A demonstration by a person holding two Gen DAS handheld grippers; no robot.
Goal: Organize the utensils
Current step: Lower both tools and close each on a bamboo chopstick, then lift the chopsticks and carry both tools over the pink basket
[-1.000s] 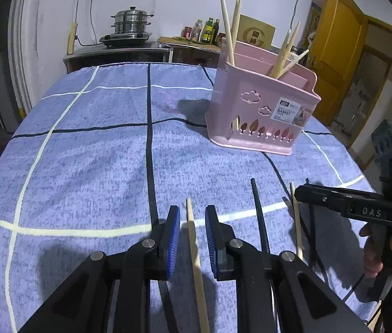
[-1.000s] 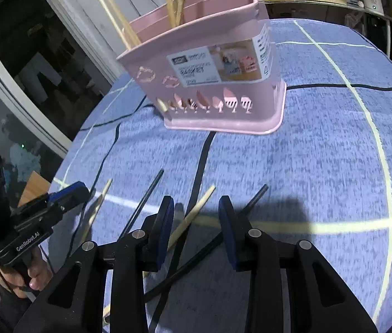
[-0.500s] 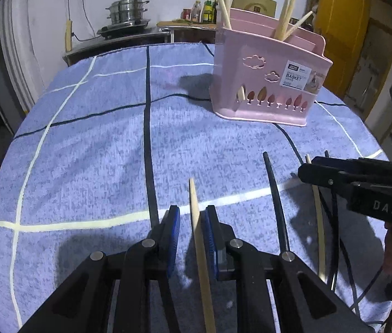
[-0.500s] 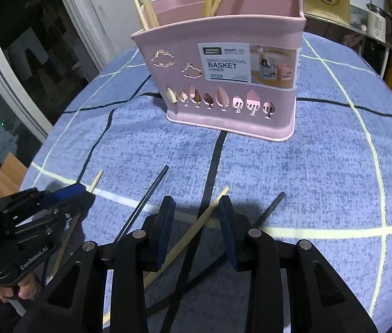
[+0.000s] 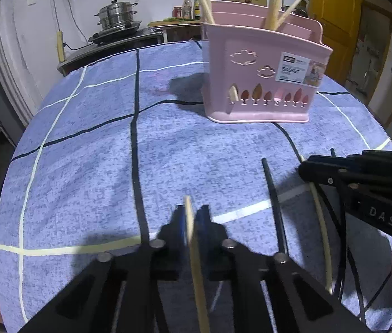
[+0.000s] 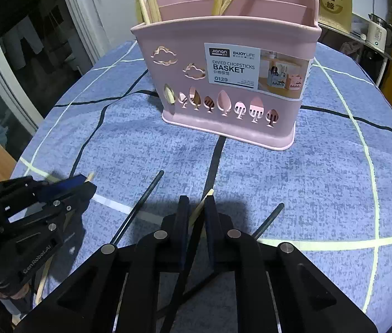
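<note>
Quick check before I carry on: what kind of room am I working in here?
Most likely a home kitchen or dining area. A stacked steel steamer pot sits on a stove by the wall, condiment bottles line the counter, and a pink plastic chopstick basket stands on the blue checked tablecloth.

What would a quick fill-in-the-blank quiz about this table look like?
1. The left gripper is shut on a pale wooden ____.
2. The pink basket stands on a ____ checked tablecloth.
3. The two upper cut-outs on the basket's front are shaped like ____.
4. The thin stick lying on the cloth just right of that gripper is ____ in colour.

Missing words: chopstick; blue; clouds; black.
</note>
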